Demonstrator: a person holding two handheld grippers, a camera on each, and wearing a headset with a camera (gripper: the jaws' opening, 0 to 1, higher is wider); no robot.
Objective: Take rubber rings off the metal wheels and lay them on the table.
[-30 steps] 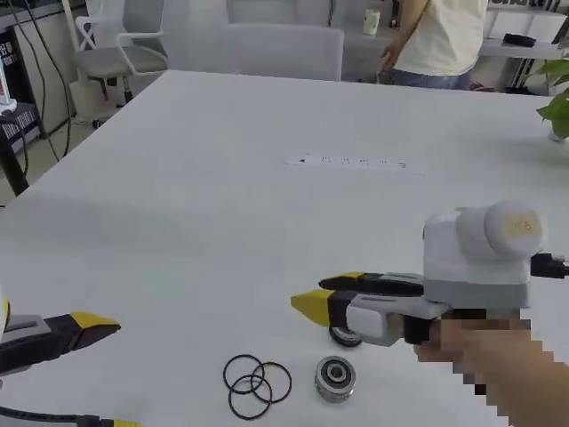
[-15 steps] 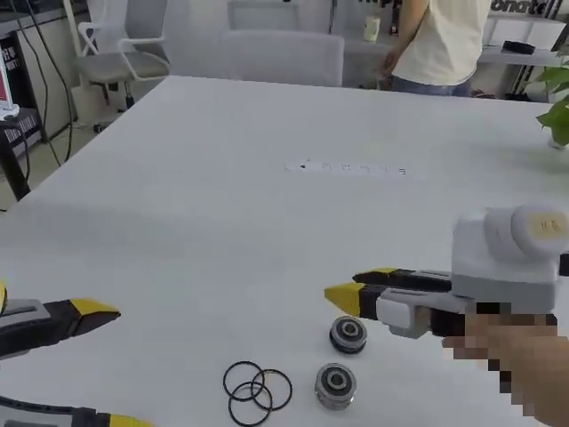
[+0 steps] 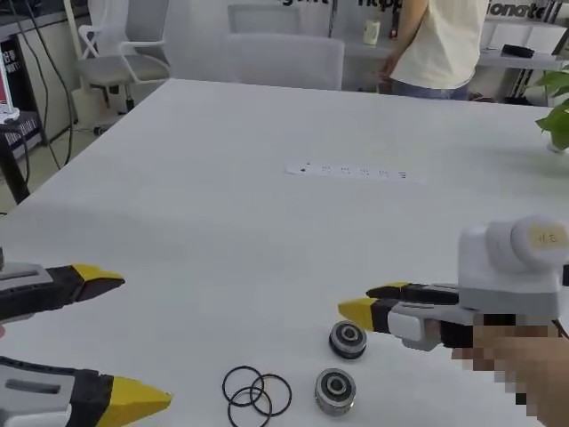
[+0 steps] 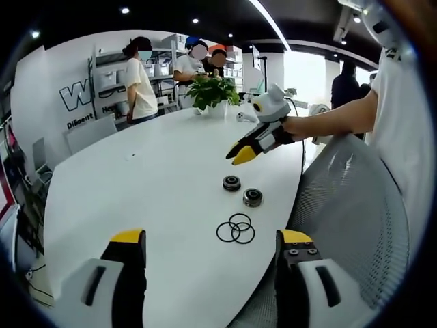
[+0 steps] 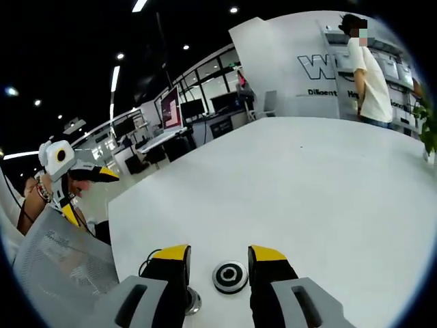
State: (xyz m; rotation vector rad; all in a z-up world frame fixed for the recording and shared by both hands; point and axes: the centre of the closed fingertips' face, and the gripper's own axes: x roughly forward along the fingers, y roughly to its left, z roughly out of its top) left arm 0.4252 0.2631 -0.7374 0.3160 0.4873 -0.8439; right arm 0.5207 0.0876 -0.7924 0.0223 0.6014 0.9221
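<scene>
From the head view, the trouble I would watch for is at the two metal wheels. The farther wheel (image 3: pixel 348 339) lies just under the tips of the right gripper (image 3: pixel 356 302), with the nearer wheel (image 3: pixel 335 387) close by. Both sit loose on the table (image 3: pixel 267 205). A jaw coming down off-centre would likely shove a wheel aside or set it rolling instead of catching anything. Three rubber rings (image 3: pixel 256 391) lie overlapped just left of the nearer wheel, where a careless sweep could scatter them. The left gripper (image 3: pixel 144 342) hangs at the lower left, jaws wide apart and empty.

In the left gripper view, the left gripper (image 4: pixel 212 236) has its jaws spread wide with nothing between them. The rubber rings (image 4: pixel 235 229) lie ahead, near the table's edge, so a push that way could tip them off. Beyond are the farther wheel (image 4: pixel 231 183) and nearer wheel (image 4: pixel 252 197), with the right gripper (image 4: pixel 239 152) above them.

In the right gripper view, the right gripper (image 5: pixel 218 254) has its jaws partly apart, gripping and touching nothing. The farther wheel (image 5: pixel 230 276) lies flat in the gap, and the nearer wheel (image 5: pixel 192 301) is half hidden behind one jaw. I cannot tell at this size whether either wheel wears a ring. If a wheel is bare, squeezing it might just flick it away.
</scene>
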